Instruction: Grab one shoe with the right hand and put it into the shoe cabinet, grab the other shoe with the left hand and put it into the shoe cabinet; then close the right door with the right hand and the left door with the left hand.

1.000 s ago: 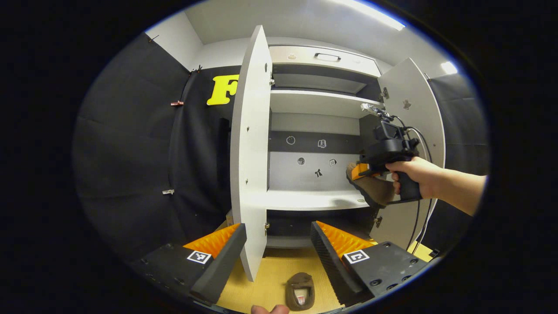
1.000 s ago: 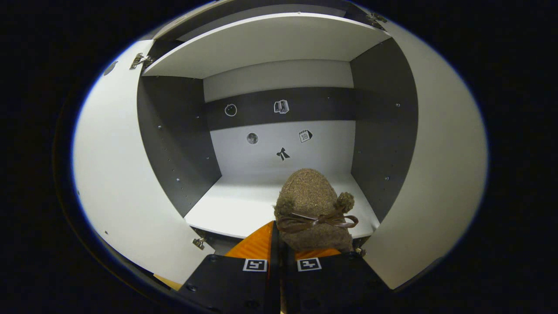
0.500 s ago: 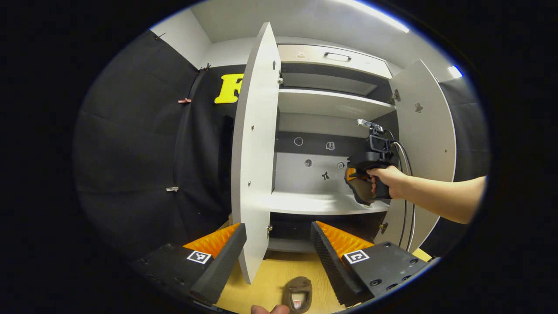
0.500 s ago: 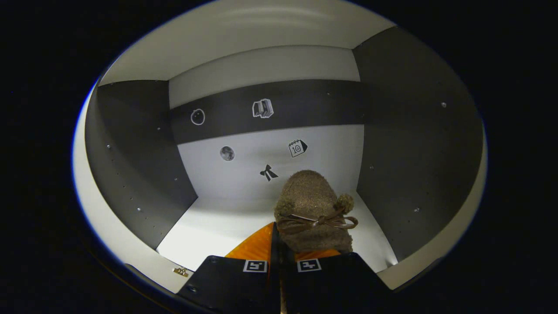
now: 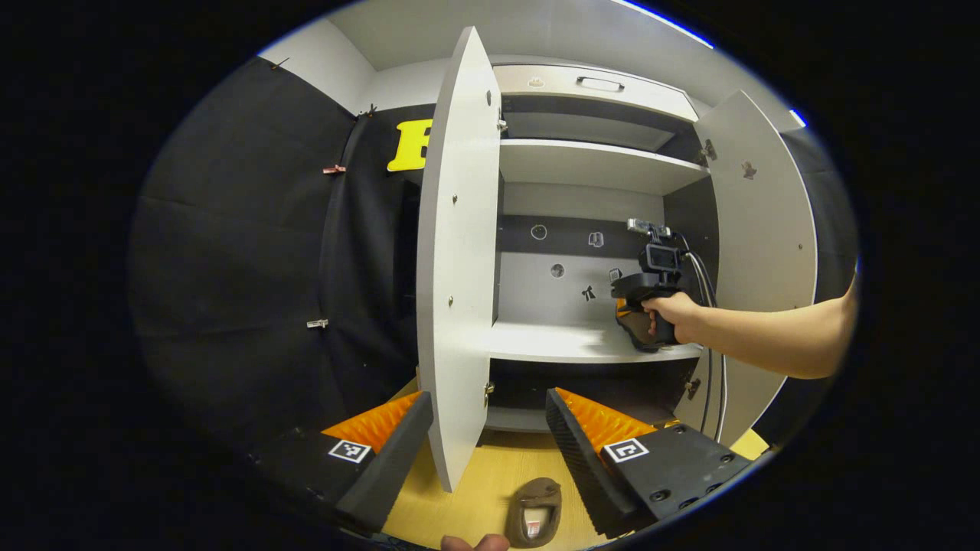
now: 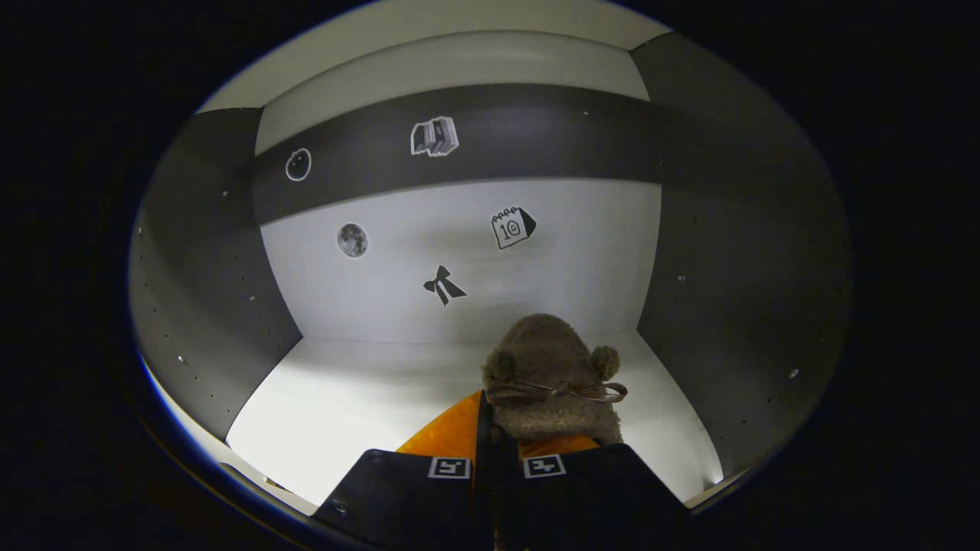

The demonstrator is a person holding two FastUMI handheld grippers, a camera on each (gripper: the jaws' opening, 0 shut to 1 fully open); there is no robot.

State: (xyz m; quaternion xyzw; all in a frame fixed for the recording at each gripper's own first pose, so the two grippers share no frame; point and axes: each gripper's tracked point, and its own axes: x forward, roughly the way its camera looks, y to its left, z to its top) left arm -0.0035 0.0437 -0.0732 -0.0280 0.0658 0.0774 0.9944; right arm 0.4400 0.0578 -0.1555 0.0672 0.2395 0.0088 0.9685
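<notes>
In the right gripper view, the right hand-held gripper [image 6: 496, 448] sits at the bottom centre of the frame, its two fingers drawn close together and clamped on the heel end of a fuzzy brown shoe [image 6: 551, 375]. The shoe points away from the camera, toe toward the back wall, with a thin brown bow [image 6: 559, 392] tied across its top. It is inside the shoe cabinet [image 6: 712, 229], over the white shelf [image 6: 360, 398] and toward that shelf's right side; whether the sole touches the shelf cannot be told. Small stickers [image 6: 444, 285] dot the back panel in the upper half of the frame.

In the left gripper view, the left hand-held gripper [image 5: 488, 428] shows at the bottom of the frame with its fingers spread wide apart and nothing between them. The other shoe [image 5: 534, 511], brown too, lies on the wooden floor [image 5: 475, 490] at the bottom centre, opening upward, low between the two fingers but not touched by them. The left door [image 5: 458, 252] stands open edge-on in the middle of the frame, and the right door [image 5: 762, 229] stands open at the right. Right of centre, a hand [image 5: 674, 317] holds the right gripper in the cabinet's middle compartment, with the first shoe just above the shelf edge there.
</notes>
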